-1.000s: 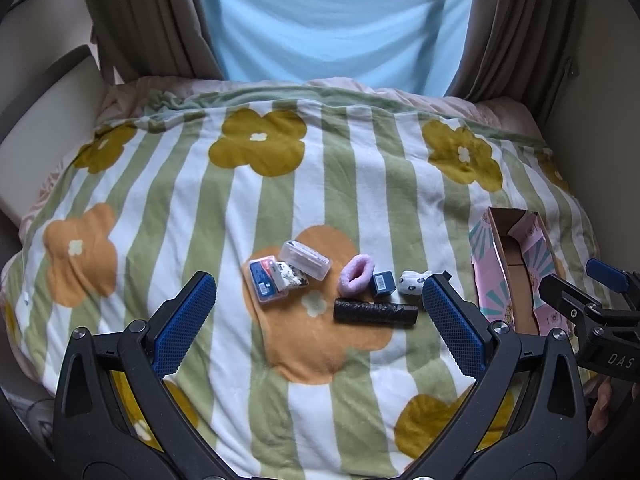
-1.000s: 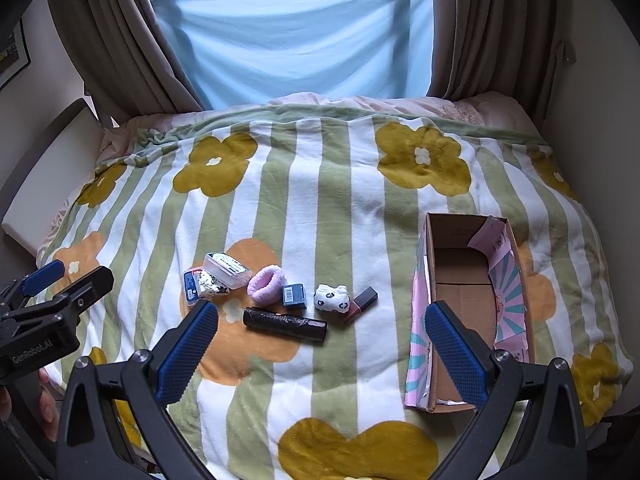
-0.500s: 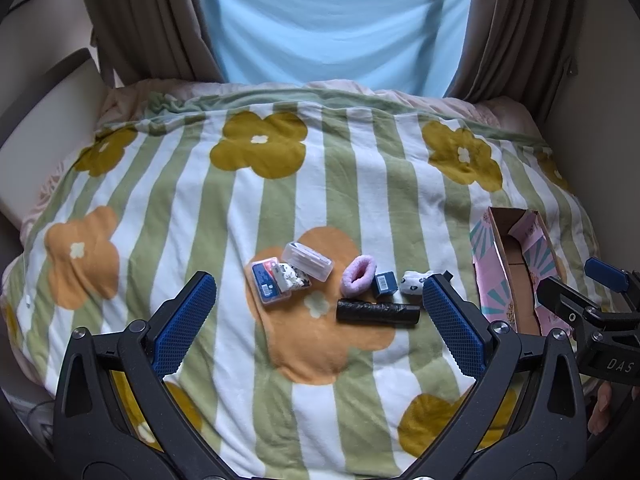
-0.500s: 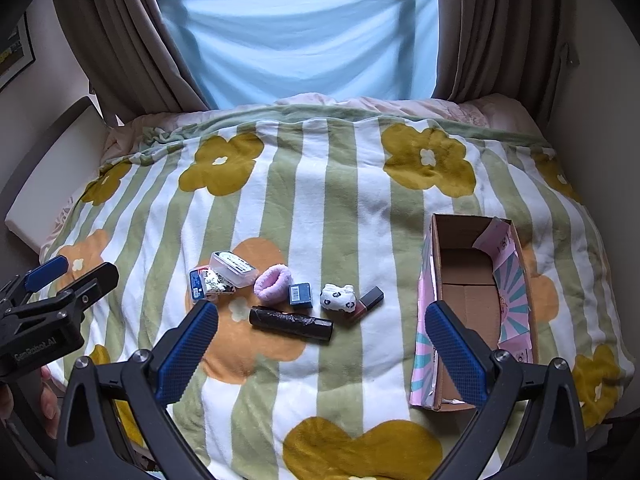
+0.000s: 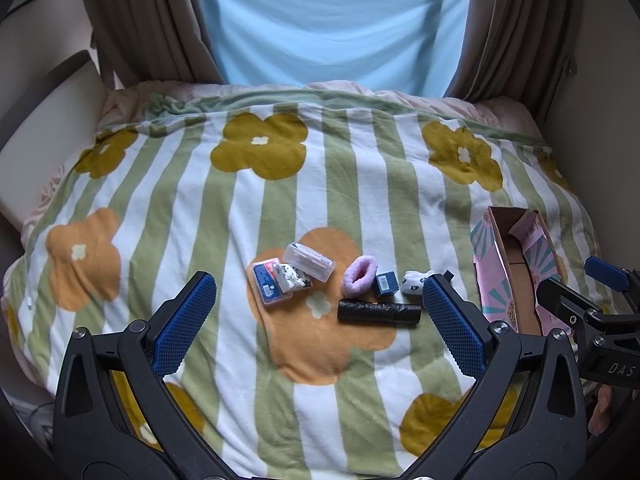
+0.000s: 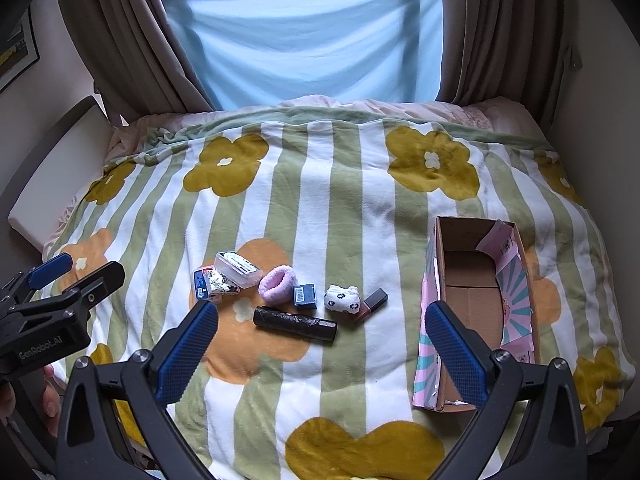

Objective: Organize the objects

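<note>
Small items lie in a cluster on the flowered blanket: a black roll [image 5: 379, 312] [image 6: 295, 325], a pink fluffy scrunchie [image 5: 359, 280] [image 6: 277, 285], a small blue box [image 5: 386, 284] [image 6: 305, 295], a white spotted sock bundle [image 6: 341, 298], a dark lipstick [image 6: 370, 305], a clear plastic case [image 5: 309, 261] [image 6: 237, 269] and a blue card pack [image 5: 269, 285]. An open cardboard box [image 6: 472, 304] [image 5: 516, 272] lies to their right. My left gripper [image 5: 316, 324] and right gripper [image 6: 322, 352] are both open, empty, above the near blanket edge.
The bed blanket [image 6: 344, 200] fills the view. Brown curtains [image 6: 120, 32] and a blue sheet [image 6: 304, 40] hang at the far end. A padded headboard [image 6: 52, 184] runs along the left; a wall stands close on the right.
Both grippers have drifted slightly nearer to the bed; the items sit a little higher in both views. Nothing was taken hold of.
</note>
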`<state>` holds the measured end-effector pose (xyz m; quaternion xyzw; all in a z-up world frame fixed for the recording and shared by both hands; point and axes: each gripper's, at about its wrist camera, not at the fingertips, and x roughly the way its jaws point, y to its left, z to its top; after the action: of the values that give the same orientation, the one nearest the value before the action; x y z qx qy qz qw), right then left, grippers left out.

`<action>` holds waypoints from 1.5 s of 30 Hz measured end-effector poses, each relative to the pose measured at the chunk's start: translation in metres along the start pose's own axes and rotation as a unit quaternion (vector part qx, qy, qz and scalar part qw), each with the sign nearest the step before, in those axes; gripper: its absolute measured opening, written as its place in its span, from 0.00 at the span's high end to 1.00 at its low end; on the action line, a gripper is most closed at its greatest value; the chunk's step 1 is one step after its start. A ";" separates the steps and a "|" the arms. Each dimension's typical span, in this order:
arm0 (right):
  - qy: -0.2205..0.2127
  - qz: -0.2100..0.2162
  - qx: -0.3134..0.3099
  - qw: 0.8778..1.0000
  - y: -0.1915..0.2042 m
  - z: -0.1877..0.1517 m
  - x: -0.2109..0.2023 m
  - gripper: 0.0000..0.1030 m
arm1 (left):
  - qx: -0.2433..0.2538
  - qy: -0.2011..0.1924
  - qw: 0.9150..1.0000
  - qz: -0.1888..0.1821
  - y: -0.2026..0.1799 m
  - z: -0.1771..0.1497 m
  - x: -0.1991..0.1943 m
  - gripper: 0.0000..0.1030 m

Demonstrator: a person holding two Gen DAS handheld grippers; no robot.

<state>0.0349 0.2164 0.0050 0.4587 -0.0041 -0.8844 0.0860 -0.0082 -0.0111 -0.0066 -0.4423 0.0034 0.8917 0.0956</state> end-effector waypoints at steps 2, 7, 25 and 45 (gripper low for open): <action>0.000 0.001 0.000 1.000 0.000 0.000 0.000 0.00 | 0.001 0.001 1.000 -0.003 0.001 -0.001 0.000 0.01; 0.000 0.001 0.000 1.000 0.001 0.000 0.000 0.00 | 0.003 0.001 1.000 -0.007 0.001 -0.001 0.000 0.01; -0.004 0.006 0.003 1.000 0.004 0.006 -0.001 0.00 | 0.009 0.002 1.000 -0.027 0.002 -0.001 0.000 0.01; 0.029 0.031 -0.046 0.998 -0.007 0.001 0.045 0.00 | 0.073 0.077 0.991 -0.078 0.014 0.025 0.060 0.01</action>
<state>0.0074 0.2166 -0.0315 0.4796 0.0248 -0.8669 0.1340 -0.0659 -0.0129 -0.0400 -0.5005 0.0412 0.8422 0.1960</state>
